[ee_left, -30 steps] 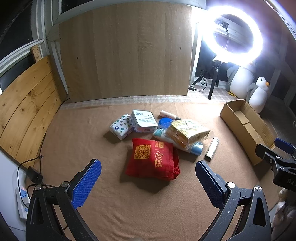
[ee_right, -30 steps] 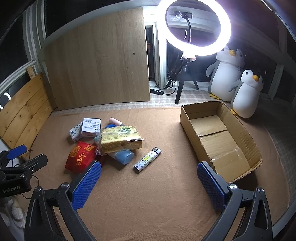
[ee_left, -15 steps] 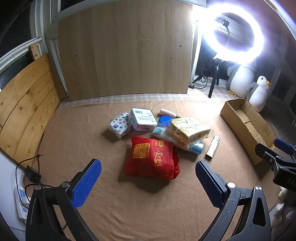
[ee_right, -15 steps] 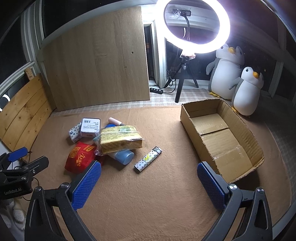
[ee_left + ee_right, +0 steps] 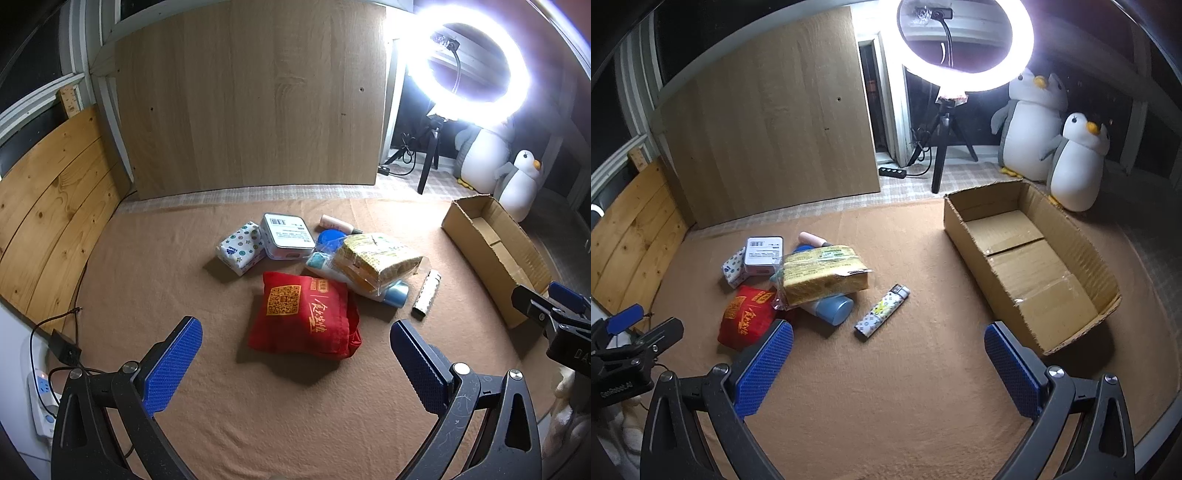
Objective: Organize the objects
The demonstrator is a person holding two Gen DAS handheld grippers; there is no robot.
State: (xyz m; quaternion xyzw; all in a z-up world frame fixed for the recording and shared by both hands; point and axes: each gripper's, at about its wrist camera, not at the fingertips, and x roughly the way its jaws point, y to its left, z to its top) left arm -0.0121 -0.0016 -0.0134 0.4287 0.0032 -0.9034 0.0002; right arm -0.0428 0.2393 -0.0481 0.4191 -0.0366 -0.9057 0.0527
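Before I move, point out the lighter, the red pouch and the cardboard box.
lighter (image 5: 882,311), right wrist view, middle of its patterned body.
red pouch (image 5: 303,314), left wrist view, centre of its face.
cardboard box (image 5: 1015,232), right wrist view, bare floor.

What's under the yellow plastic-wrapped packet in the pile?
The yellow plastic-wrapped packet lies on a white tube with a blue cap. The tube's middle is covered, as is whatever else lies beneath.

Ahead of your left hand-held gripper, the yellow pack (image 5: 376,260) hides most of the blue bottle (image 5: 393,292); the tin's (image 5: 287,236) print is too small to read.
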